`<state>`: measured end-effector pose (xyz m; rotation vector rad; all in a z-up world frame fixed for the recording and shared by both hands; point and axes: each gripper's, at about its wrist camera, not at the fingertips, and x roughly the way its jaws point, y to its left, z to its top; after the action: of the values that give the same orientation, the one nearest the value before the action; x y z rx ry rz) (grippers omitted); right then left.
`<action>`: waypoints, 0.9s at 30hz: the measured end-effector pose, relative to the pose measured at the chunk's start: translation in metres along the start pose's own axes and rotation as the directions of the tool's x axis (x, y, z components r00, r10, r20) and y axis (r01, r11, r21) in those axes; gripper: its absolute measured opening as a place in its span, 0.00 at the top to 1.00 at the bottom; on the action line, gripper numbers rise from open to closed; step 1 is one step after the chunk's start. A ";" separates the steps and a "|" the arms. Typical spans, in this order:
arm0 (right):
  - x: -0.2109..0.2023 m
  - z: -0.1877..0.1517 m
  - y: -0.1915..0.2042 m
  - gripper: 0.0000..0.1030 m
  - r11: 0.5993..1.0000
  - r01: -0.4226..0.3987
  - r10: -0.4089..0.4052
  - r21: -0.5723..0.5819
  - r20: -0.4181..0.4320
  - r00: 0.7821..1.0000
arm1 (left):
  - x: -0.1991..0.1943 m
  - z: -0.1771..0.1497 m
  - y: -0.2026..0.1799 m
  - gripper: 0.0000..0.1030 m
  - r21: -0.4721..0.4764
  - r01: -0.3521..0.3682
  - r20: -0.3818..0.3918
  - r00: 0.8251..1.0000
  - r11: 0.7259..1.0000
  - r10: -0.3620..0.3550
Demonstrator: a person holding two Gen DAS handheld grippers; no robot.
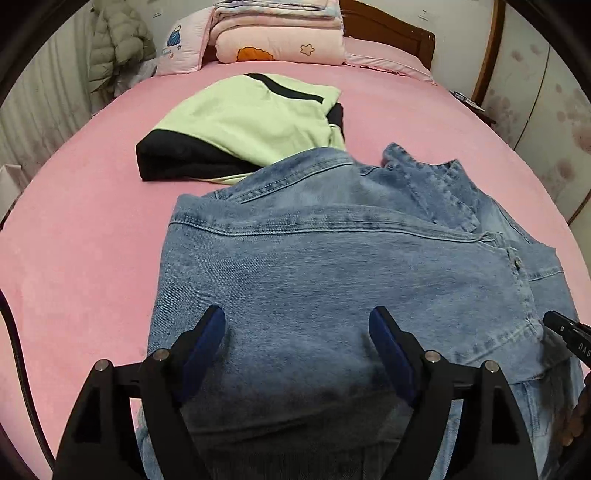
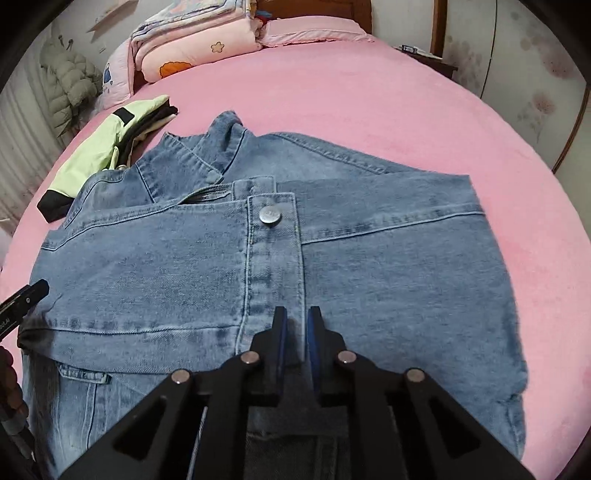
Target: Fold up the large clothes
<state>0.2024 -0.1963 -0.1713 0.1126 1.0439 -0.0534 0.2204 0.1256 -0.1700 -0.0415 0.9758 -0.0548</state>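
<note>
While the puffer coat (image 1: 118,48) hangs at the far left by the wall, a folded light-green and black garment (image 1: 251,122) lies on the pink bed (image 1: 81,221), just beyond the denim jacket (image 1: 332,266) and touching its far left edge. That jacket is spread across the near middle of the bed, collar (image 2: 221,147) pointing away, its sides folded in toward the centre. Over its left part the left tool (image 1: 297,325) hovers with its blue-padded fingers spread wide and nothing between them. Further right, the buttoned front placket (image 2: 273,258) runs down the middle, with a metal button (image 2: 270,215) near its upper end. At the placket's near end the right tool (image 2: 295,325) has its fingers drawn narrow, pinching the placket's right edge. Stacked pink quilts (image 2: 192,48) sit at the headboard (image 1: 391,33), and a patterned wardrobe (image 2: 517,85) stands at the far right.
</note>
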 end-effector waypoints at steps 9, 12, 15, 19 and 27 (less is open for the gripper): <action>-0.029 0.002 0.000 0.87 0.998 -0.018 0.017 0.056 0.009 1.000 | -0.050 0.005 -0.014 0.17 0.031 0.008 0.036 0.999 0.999 -0.009; -0.041 -0.001 -0.004 0.86 0.995 -0.043 0.043 0.086 0.005 0.999 | -0.066 0.006 -0.017 0.17 0.034 0.008 0.048 0.999 0.999 -0.010; -0.055 -0.003 -0.007 0.86 0.993 -0.053 0.051 0.105 0.016 0.999 | -0.084 0.006 -0.019 0.17 0.022 0.021 0.055 0.998 1.000 -0.022; -0.083 -0.007 -0.009 0.85 0.995 -0.042 0.038 0.095 0.043 0.998 | -0.110 0.002 -0.023 0.17 0.013 0.038 0.076 0.996 0.999 -0.038; -0.154 -0.027 -0.013 0.85 0.998 -0.056 0.049 0.041 0.150 0.987 | -0.172 -0.016 -0.022 0.17 0.000 0.049 0.133 0.990 0.999 -0.049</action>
<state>0.1005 -0.2076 -0.0529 0.1750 0.8904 -0.0371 0.1100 0.1143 -0.0352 -0.0709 0.8417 -0.0946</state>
